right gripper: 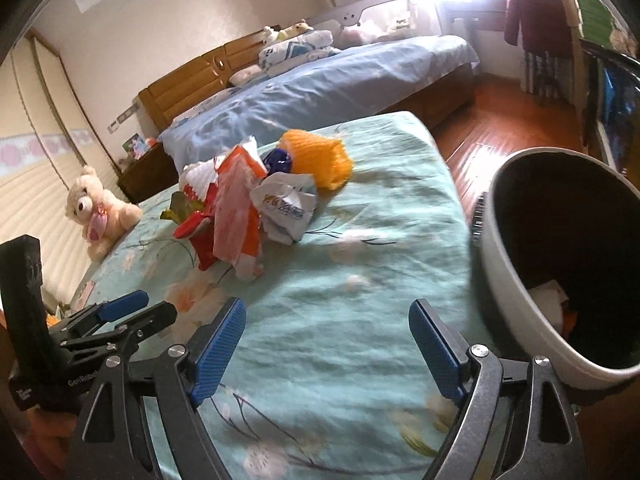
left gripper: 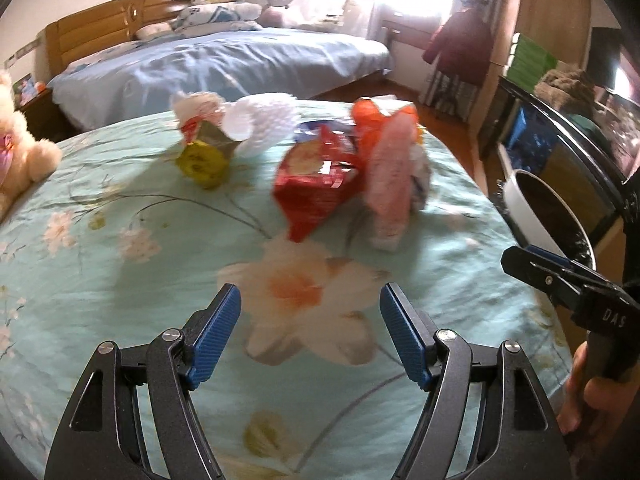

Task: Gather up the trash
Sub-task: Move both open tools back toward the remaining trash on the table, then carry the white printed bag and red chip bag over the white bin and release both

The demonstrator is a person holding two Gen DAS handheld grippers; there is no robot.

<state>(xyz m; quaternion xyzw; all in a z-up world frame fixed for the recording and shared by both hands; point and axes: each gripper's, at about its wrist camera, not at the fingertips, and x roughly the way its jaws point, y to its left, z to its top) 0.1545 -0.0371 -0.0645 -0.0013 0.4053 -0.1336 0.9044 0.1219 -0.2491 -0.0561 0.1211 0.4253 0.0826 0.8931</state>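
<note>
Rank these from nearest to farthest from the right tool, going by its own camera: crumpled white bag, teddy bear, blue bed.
1. Crumpled white bag, ahead in the trash pile.
2. Teddy bear, far left on the floral cover.
3. Blue bed, beyond the pile.

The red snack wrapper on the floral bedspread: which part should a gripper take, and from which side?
Probably its near pointed corner: the red snack wrapper lies tilted, that corner sticking out toward the open left gripper over bare floral bedspread. Come from the near side; the pink packet crowds its right.

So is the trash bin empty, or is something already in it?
Not empty. The right wrist view shows the trash bin already holding white and orange scraps at the bottom.
</note>
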